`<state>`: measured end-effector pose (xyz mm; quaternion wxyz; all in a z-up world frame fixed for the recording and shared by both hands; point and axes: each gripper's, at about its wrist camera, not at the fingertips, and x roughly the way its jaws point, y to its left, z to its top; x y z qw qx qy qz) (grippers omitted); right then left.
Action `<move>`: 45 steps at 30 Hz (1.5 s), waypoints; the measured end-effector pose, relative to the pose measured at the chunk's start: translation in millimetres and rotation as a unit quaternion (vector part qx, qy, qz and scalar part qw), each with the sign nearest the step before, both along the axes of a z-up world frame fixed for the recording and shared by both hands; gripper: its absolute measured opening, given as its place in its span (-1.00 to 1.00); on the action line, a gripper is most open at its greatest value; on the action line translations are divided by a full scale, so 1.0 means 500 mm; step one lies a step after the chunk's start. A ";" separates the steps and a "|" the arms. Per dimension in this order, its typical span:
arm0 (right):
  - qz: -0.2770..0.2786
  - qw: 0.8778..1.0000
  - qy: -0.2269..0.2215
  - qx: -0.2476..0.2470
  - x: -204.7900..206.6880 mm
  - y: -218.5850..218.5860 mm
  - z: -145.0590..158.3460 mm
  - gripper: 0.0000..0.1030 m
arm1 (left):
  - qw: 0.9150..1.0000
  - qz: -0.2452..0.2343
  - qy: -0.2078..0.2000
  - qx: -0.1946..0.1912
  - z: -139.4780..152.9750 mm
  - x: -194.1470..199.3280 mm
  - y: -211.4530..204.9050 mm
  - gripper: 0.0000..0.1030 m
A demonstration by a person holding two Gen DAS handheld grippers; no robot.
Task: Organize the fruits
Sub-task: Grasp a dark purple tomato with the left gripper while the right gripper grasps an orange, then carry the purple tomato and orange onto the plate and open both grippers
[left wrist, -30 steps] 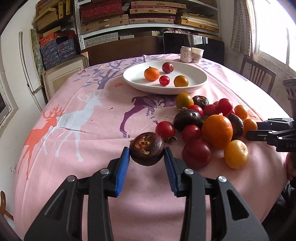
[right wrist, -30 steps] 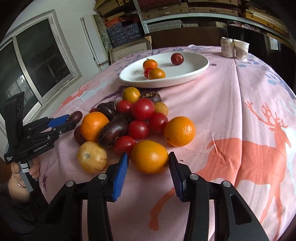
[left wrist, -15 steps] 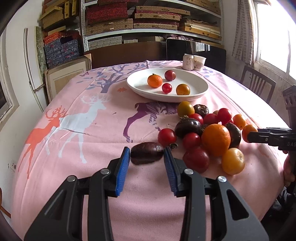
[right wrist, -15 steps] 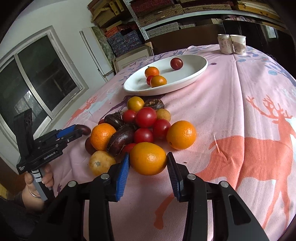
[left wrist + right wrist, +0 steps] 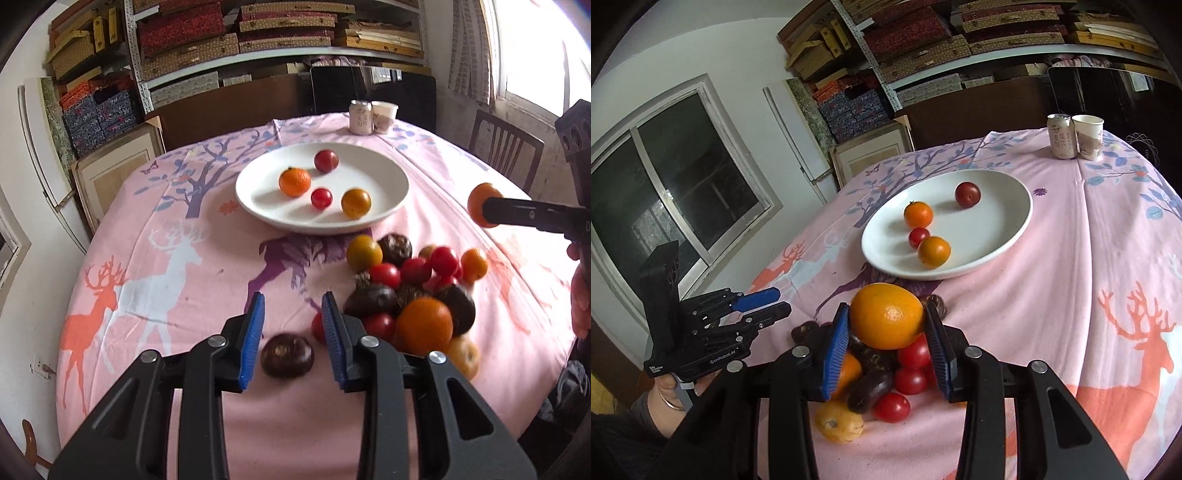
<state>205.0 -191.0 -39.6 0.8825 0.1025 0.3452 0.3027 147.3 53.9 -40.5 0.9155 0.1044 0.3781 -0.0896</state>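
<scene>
My right gripper (image 5: 884,314) is shut on a large orange (image 5: 886,315) and holds it above the fruit pile (image 5: 886,376); the left wrist view shows this orange (image 5: 480,203) in the air at the right. My left gripper (image 5: 292,299) hangs over the pink cloth with its jaws closing. A dark mangosteen (image 5: 287,355) lies blurred on the cloth below them, and the pads do not touch it. Beyond stands the white plate (image 5: 321,225), which holds a mandarin (image 5: 294,181), a dark plum (image 5: 326,160), a cherry tomato (image 5: 321,198) and a yellow-orange fruit (image 5: 355,202).
A can (image 5: 360,116) and a paper cup (image 5: 384,116) stand at the table's far edge. A chair (image 5: 506,151) is at the right, with shelves of boxes behind. A person's hand (image 5: 668,398) grips the left tool. The pile (image 5: 406,288) lies right of my left gripper.
The mangosteen slipped out of the left jaws onto the cloth as that gripper rose. The right jaws closed on the orange and lifted it off the table.
</scene>
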 end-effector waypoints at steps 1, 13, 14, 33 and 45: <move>0.004 1.000 0.005 0.003 -0.006 0.000 -0.011 -0.20 | 1.000 0.001 0.013 0.005 -0.017 -0.005 0.006 -0.38; 0.000 0.999 0.036 0.012 -0.041 -0.002 -0.061 -0.20 | 0.999 -0.004 0.038 0.033 -0.106 0.018 -0.012 0.04; 0.000 0.999 0.036 0.011 -0.043 -0.003 -0.062 -0.20 | 0.999 0.000 0.041 0.030 -0.106 0.021 -0.009 0.04; 0.008 0.998 0.055 0.028 -0.028 -0.010 -0.099 -0.20 | 0.998 0.028 0.064 -0.003 -0.110 0.029 0.026 -0.18; 0.007 0.998 0.044 0.034 -0.016 -0.015 -0.066 -0.20 | 0.999 0.032 0.008 -0.022 -0.046 0.017 0.019 -0.23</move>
